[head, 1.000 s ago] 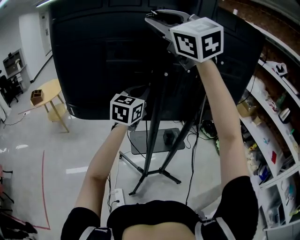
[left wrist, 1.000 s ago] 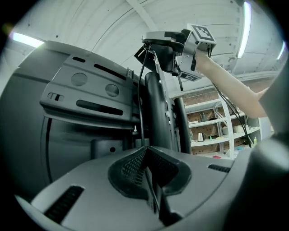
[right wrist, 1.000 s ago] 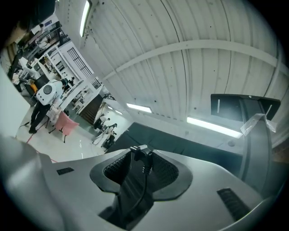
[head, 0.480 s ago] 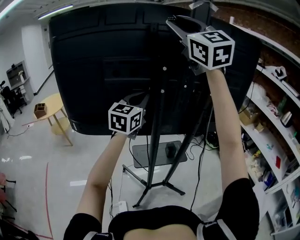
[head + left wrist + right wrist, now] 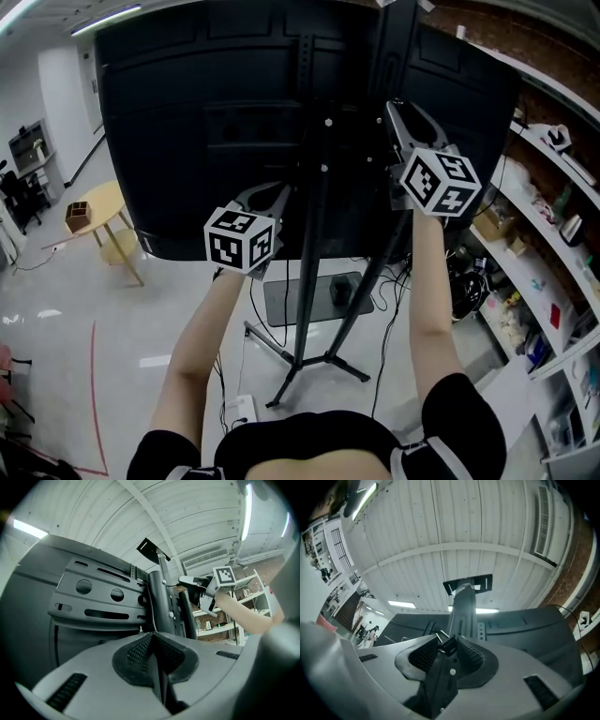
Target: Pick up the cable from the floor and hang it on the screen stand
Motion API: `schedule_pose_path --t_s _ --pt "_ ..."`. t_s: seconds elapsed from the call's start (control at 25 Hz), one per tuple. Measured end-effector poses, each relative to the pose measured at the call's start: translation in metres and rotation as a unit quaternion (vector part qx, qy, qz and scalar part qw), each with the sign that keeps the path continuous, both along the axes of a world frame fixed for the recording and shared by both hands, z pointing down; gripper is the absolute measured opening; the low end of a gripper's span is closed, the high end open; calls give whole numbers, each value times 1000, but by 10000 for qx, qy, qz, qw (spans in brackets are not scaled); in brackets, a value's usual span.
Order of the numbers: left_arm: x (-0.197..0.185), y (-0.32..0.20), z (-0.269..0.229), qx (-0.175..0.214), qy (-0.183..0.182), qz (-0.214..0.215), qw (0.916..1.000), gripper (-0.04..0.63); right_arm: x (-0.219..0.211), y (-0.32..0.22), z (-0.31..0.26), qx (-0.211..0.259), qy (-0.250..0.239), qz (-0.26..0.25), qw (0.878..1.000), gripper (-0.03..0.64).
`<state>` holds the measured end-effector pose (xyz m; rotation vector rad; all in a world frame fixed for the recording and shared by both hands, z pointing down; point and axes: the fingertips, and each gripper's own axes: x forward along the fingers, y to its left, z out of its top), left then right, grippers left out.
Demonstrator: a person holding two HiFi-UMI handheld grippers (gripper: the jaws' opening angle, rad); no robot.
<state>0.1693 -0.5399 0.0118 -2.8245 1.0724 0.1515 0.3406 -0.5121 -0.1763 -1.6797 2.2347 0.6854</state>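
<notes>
The black screen hangs on a dark stand pole with splayed legs. My left gripper is just left of the pole at mid height. In the left gripper view its jaws are shut on a thin black cable that runs up along the pole. My right gripper is to the right of the pole, a little higher. Its jaws are closing, and a black plug-like end of the cable sits between the pads, touching them. The rest of the cable is hidden.
A round yellow table with a small wooden box stands at the left. Cluttered white shelves line the right wall. A white power strip and the stand's grey base plate lie on the floor below.
My right gripper has come down from the top edge of the screen to mid height beside the pole. The left gripper has stayed almost where it was.
</notes>
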Motion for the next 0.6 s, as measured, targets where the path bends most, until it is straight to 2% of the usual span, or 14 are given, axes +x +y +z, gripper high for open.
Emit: schedule_pose_path --t_s 0.2,0.36,0.6 --pt "-2 9 9 -14 -10 18 10000 8 3 -5 57 -338 -272 53 9990 140" --pt "-6 16 13 5 10 -2 10000 8 -11 -8 88 -486 -205 85 9986 140" --pt "-11 29 29 43 -13 22 10000 8 -38 -10 127 -703 -166 -136 9973 140"
